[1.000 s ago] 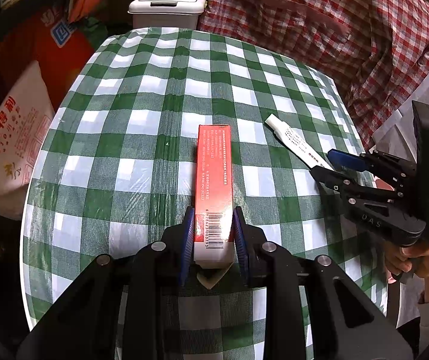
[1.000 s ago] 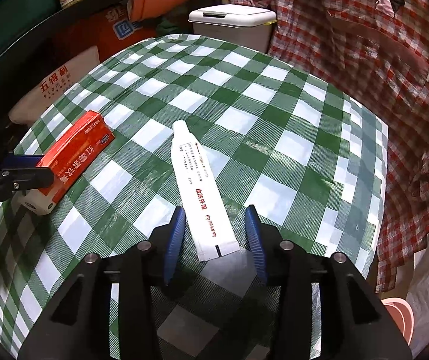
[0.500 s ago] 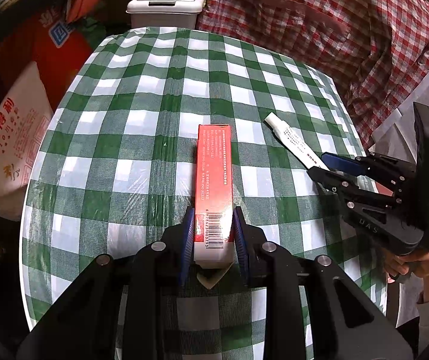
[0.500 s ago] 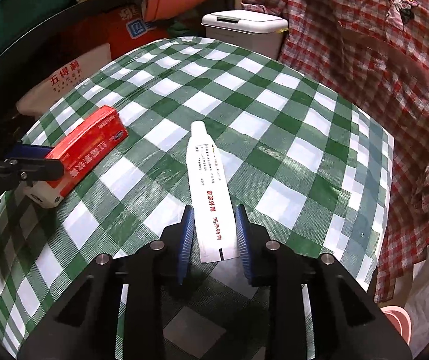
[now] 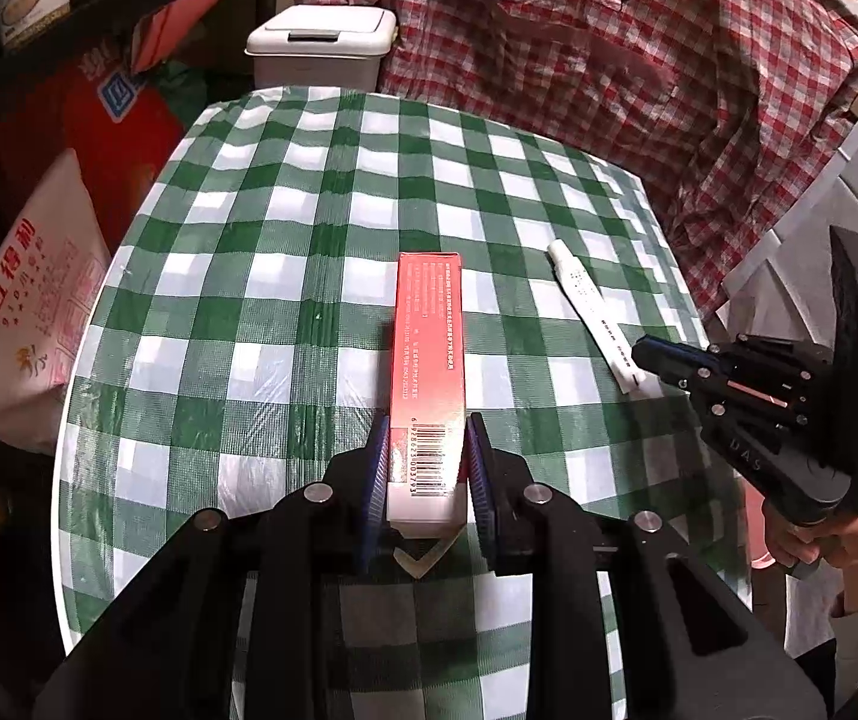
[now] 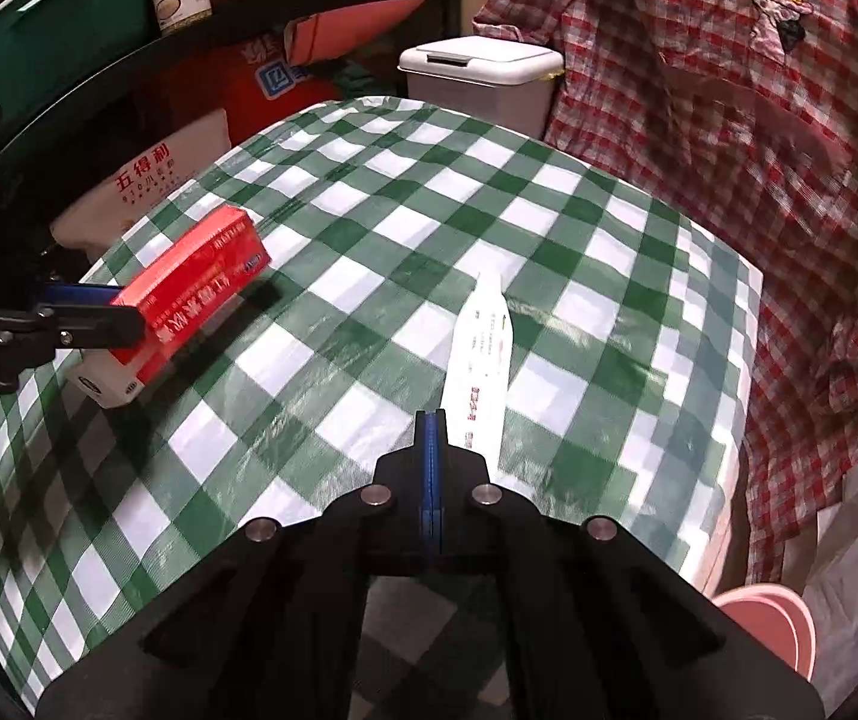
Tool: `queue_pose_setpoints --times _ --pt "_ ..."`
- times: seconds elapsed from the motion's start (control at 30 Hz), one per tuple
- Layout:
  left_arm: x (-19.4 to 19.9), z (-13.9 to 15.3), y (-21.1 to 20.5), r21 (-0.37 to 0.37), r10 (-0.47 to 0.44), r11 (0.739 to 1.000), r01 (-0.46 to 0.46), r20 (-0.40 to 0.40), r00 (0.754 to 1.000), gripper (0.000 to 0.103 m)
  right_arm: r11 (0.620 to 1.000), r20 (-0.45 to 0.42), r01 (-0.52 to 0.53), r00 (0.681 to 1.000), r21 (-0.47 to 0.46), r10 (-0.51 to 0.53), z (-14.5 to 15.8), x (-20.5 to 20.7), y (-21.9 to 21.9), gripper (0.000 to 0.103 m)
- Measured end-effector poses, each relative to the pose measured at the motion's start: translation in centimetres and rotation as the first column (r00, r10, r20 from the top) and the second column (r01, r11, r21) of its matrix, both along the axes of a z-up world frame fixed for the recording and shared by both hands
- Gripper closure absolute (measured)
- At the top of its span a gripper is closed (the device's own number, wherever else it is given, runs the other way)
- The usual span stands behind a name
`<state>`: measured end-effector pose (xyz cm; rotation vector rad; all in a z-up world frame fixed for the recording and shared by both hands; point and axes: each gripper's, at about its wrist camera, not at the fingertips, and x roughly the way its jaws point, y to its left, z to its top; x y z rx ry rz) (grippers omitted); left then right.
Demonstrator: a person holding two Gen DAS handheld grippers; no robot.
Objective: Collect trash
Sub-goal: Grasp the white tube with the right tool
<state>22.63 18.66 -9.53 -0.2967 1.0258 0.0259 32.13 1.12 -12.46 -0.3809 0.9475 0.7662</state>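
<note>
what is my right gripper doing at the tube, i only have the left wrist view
Observer: In the right wrist view, the right gripper's blue pads look pressed together, with no gap showing.
Operator: so is the tube in them
Observer: Can't tell. The white tube stands tilted on its edge. Its tail runs down just right of the pads and disappears behind the right finger.
Operator: ok and is my box off the table
Observer: Partly, it seems. The left gripper clamps the red box near its white end. A dark shadow lies on the checked cloth beside the red end, so that end looks raised.
</note>
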Motion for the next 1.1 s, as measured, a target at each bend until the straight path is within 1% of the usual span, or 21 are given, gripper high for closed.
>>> queue_pose_setpoints --times 0.03,0.13,0.2,0.23,0.27,0.33,0.37,0.47,0.53,0.67,0.73,0.77,0.83,0.93,1.1 --pt "-0.1 0.1 0.0 -0.001 0.001 1.000 -0.001 0.001 1.000 0.078 0.999 -0.001 0.034 0.999 0.002 -0.034 0.0 0.1 -0.4 0.103" --pt "-0.5 0.6 0.0 -0.006 0.001 1.000 -0.001 0.008 1.000 0.078 0.994 -0.018 0.110 0.994 0.026 -0.109 0.2 0.8 -1.1 0.097" --pt "-0.7 0.9 -0.1 -0.002 -0.002 1.000 0.002 0.013 1.000 0.078 0.990 -0.036 0.132 0.991 0.046 -0.130 0.2 1.4 -1.1 0.096" --pt "-0.8 1.0 -0.1 -0.003 -0.001 1.000 0.001 0.016 1.000 0.078 0.988 -0.038 0.143 0.989 0.055 -0.141 0.1 1.6 -0.9 0.092" --pt "-0.8 1.1 0.1 -0.005 0.001 1.000 -0.001 0.017 1.000 0.078 0.987 -0.038 0.150 0.988 0.059 -0.148 0.0 1.9 -0.5 0.087" --pt "-0.9 1.2 0.5 -0.009 0.008 1.000 -0.008 0.019 1.000 0.078 0.986 -0.030 0.155 0.988 0.053 -0.154 -0.2 2.2 0.5 0.063" --pt "-0.9 1.2 0.7 -0.009 0.012 1.000 -0.012 0.019 1.000 0.078 0.987 -0.022 0.153 0.988 0.047 -0.153 -0.4 2.3 1.0 0.062" --pt "-0.8 1.0 1.2 -0.008 0.020 1.000 -0.020 0.017 1.000 0.078 0.987 -0.002 0.162 0.987 0.025 -0.162 -1.0 3.2 2.7 0.063" --pt "-0.8 0.8 1.7 -0.010 0.026 1.000 -0.026 0.014 1.000 0.078 0.983 0.004 0.182 0.983 0.026 -0.182 -1.2 4.0 3.2 0.063" --pt "-0.8 0.7 2.3 -0.013 0.031 0.999 -0.031 0.011 0.999 0.078 0.978 0.011 0.209 0.978 0.006 -0.209 -1.9 5.4 4.2 0.063" --pt "-0.7 0.6 2.5 -0.015 0.033 0.999 -0.033 0.012 0.999 0.078 0.978 -0.001 0.209 0.978 0.000 -0.209 -2.3 5.9 4.6 0.063" --pt "-0.7 0.6 2.5 -0.016 0.034 0.999 -0.034 0.012 0.999 0.078 0.978 -0.004 0.207 0.978 -0.005 -0.207 -2.5 6.0 4.8 0.065" --pt "-0.7 0.6 2.7 -0.019 0.036 0.999 -0.036 0.014 0.999 0.078 0.979 -0.006 0.202 0.979 -0.011 -0.202 -2.7 6.0 5.0 0.076" --pt "-0.7 0.7 2.8 -0.018 0.036 0.999 -0.036 0.016 0.999 0.078 0.979 -0.010 0.204 0.979 -0.007 -0.204 -2.5 6.0 5.0 0.076" --pt "-0.7 1.2 2.6 -0.027 0.033 0.999 -0.032 0.031 0.999 0.078 0.980 -0.003 0.200 0.980 0.015 -0.200 -1.0 5.1 4.3 0.077"
